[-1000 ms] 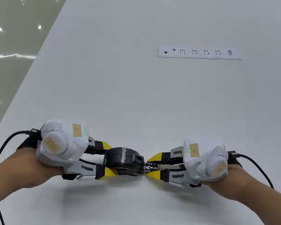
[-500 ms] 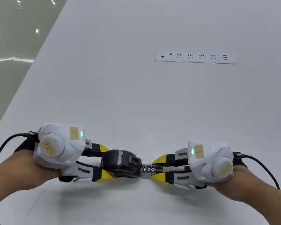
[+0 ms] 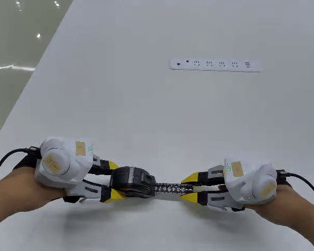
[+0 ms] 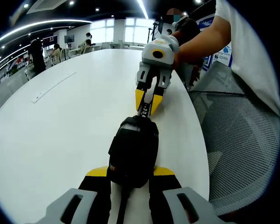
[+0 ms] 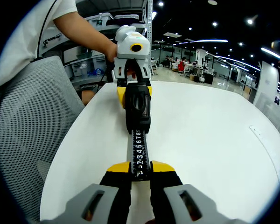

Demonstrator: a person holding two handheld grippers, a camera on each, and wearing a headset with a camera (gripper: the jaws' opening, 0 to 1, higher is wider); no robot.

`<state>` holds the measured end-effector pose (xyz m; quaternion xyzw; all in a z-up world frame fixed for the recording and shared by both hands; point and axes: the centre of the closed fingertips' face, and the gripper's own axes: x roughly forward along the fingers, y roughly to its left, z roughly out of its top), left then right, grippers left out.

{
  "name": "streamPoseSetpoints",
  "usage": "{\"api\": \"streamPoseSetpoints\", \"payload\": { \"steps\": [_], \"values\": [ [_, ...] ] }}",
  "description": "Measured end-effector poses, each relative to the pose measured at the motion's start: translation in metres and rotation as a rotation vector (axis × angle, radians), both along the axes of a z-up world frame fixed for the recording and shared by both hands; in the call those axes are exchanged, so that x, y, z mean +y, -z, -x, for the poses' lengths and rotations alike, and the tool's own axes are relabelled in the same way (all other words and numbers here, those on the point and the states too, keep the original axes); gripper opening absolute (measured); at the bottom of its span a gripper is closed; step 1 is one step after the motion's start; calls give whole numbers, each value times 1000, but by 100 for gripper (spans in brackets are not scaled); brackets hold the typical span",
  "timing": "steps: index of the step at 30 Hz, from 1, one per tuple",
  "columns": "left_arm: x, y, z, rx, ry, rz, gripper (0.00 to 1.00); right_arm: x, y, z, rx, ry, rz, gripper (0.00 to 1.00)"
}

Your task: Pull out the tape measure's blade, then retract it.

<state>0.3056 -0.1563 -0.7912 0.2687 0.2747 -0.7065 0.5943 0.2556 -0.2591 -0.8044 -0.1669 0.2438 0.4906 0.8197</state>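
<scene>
The case [image 3: 133, 182] sits low on the desk [image 3: 162, 120], about 7 o'clock in the head view. The left tongs [image 3: 115, 181] are clamped across its back end. The blade [image 3: 170, 188] runs out of its mouth toward 3 o'clock, a short numbered stretch. Its end is pinched flat in the right tongs [image 3: 190, 188]; the hook is probably inside the yellow tips, hidden from us. A power strip [image 3: 215, 64] lies well apart at 1 o'clock.

We judge the case hard and compact, with some heft. Its dark shell looks grippy, so its sides are the place to hold. The blade is thin and springy, quick to kink if twisted. It is spring-loaded, so we'd ease it home rather than let go.

Both hands are low, tongs level, nose to nose on one line. Forearms enter from 8 and 4 o'clock.
</scene>
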Motion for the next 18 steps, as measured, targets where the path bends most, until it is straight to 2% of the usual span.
{"api": "streamPoseSetpoints", "payload": {
  "steps": [6,18],
  "values": [
    [0,1,-1,0,-1,1,28,-14,0,6,8,16,23,12],
    [0,2,-2,0,4,-2,28,-40,-3,22,29,41,34,12]
  ]
}}
